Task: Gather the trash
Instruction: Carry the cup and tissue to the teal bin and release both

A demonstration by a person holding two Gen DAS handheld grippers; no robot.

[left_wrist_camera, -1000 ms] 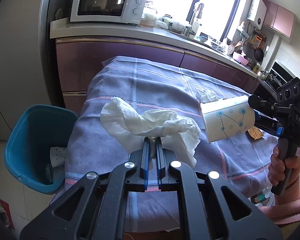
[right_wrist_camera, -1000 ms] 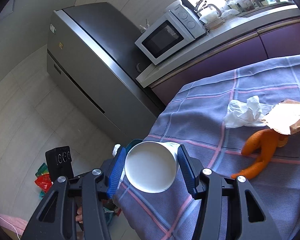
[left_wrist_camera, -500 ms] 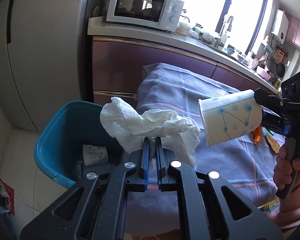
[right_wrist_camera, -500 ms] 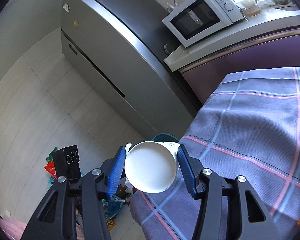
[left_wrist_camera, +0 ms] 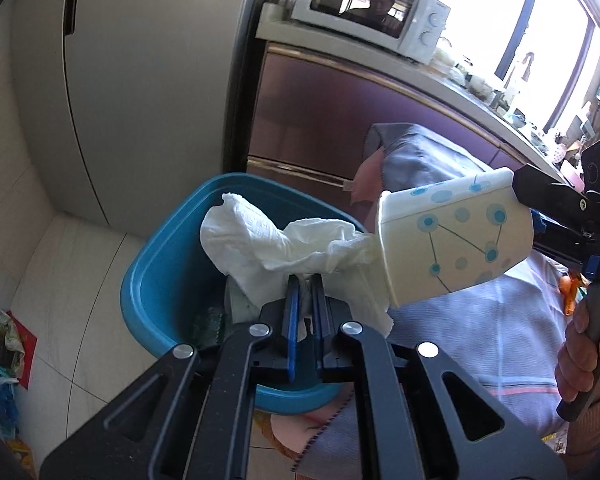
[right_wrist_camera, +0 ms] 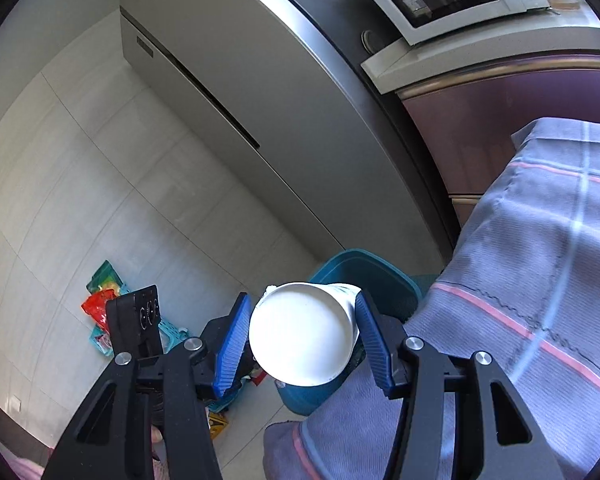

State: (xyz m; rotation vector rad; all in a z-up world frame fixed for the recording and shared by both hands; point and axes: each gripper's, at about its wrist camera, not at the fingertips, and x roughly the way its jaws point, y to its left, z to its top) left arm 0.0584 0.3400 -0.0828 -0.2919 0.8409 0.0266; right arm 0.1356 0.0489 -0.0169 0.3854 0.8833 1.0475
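Observation:
My left gripper (left_wrist_camera: 305, 280) is shut on a crumpled white tissue (left_wrist_camera: 268, 246), which hangs over the open blue bin (left_wrist_camera: 148, 280) on the floor. To its right the paper cup (left_wrist_camera: 456, 240), white with blue dots and lines, lies on its side between the right gripper's fingers, touching the tissue's end. In the right wrist view my right gripper (right_wrist_camera: 302, 336) is shut on the paper cup (right_wrist_camera: 304, 340), its white base facing the camera, above the blue bin (right_wrist_camera: 364, 272). The left gripper's body (right_wrist_camera: 134, 328) shows at lower left.
The bin stands between a grey fridge (left_wrist_camera: 140, 92) and the table with a purple plaid cloth (right_wrist_camera: 540, 280). A microwave (left_wrist_camera: 368, 12) sits on the counter above purple cabinets. Coloured wrappers (right_wrist_camera: 104, 296) lie on the tiled floor. A hand (left_wrist_camera: 588, 356) holds the right gripper's handle.
Both grippers have swung left off the table toward the bin. The tissue now hangs over the bin and the cup is near its rim. Neither grip has changed.

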